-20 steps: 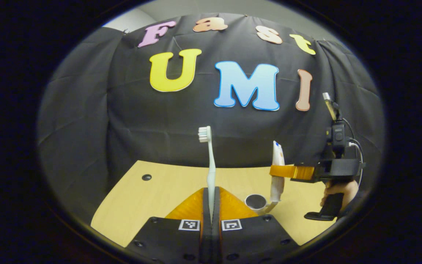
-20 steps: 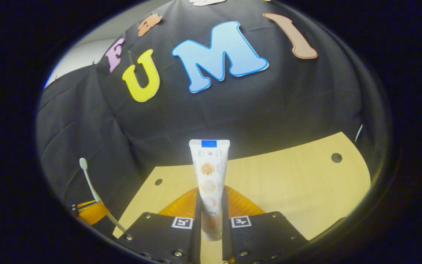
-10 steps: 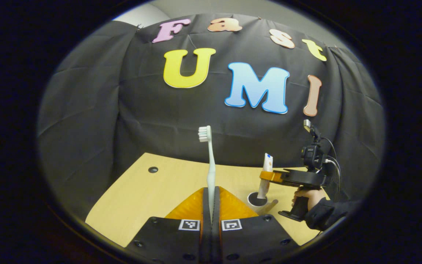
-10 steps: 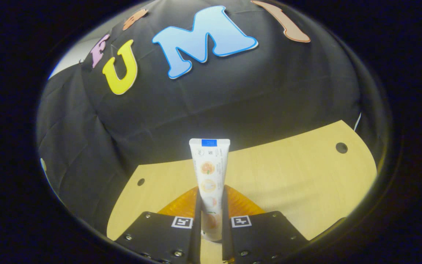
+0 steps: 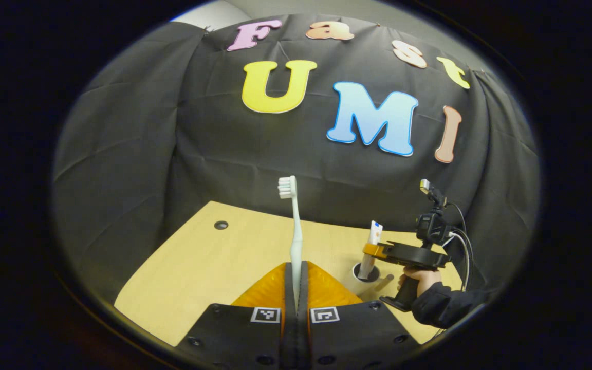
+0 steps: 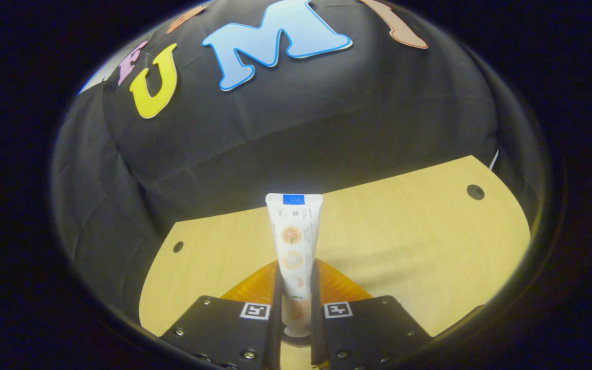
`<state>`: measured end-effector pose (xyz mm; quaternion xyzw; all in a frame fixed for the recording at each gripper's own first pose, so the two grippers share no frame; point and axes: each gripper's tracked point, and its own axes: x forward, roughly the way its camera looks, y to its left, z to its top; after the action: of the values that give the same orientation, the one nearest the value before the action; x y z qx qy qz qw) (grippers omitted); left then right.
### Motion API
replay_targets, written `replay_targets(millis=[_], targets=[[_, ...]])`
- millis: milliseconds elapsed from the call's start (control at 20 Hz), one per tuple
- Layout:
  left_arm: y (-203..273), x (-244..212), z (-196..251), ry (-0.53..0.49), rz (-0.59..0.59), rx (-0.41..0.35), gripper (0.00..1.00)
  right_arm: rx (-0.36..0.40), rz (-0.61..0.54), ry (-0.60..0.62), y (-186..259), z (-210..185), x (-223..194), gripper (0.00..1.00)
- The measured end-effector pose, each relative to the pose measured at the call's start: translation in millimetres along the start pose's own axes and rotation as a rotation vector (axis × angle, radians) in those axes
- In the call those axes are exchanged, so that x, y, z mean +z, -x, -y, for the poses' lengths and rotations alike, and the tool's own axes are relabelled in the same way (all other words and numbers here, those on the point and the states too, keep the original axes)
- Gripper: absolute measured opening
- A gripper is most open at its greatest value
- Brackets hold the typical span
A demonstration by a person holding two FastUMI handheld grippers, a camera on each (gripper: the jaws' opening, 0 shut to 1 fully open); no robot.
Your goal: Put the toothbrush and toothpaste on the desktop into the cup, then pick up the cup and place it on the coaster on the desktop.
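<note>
- Left gripper (image 5: 296,288): its two fingers are pressed together on the handle of the toothbrush (image 5: 294,226), which stands upright straight ahead of them, bristle head at the top and facing left in the left gripper view.
- Below and beyond those fingers lies the wooden desktop (image 5: 208,262), with a small dark hole (image 5: 220,224) ahead to the left.
- Ahead and to the right of the left gripper, well apart from it, the right gripper (image 5: 373,250) is held by a hand (image 5: 419,277) in a dark sleeve (image 5: 442,306), with a small camera and cables on top of it.
- Right gripper (image 6: 296,303), in its own view: both fingers clamp the lower part of the toothpaste (image 6: 294,246), which rises upright between them, flat crimped end on top.
- In the left gripper view the toothpaste (image 5: 369,246) leans slightly, and its lower end dips into the mouth of the cup (image 5: 366,271), directly under the right gripper's fingers.
- The cup sits on the desktop, ahead and right of the left gripper's fingers; how deep the tube reaches inside cannot be told.
- In the right gripper view, the desktop (image 6: 419,231) spreads ahead, with one hole far right (image 6: 475,192) and another to the left (image 6: 178,246).
</note>
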<state>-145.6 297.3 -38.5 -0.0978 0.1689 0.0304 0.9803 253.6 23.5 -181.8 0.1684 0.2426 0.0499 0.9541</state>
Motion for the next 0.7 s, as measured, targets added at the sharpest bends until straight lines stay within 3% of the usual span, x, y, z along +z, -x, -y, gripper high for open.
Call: replay_targets(millis=[550, 650, 700], targets=[[-7.2, -4.5, 7.3, 0.012, -0.019, -0.015, 0.07, -0.012, 0.018, -0.024, 5.2, -3.5, -0.8, 0.35], [-7.7, -6.0, 5.0, 0.016, -0.017, -0.013, 0.08, -0.01, 0.014, -0.022, 7.6, -5.0, -1.8, 0.55], [-6.8, -5.1, 4.9, 0.017, -0.013, -0.012, 0.08, -0.006, 0.017, -0.021, 10.8, -6.4, 0.3, 0.58]])
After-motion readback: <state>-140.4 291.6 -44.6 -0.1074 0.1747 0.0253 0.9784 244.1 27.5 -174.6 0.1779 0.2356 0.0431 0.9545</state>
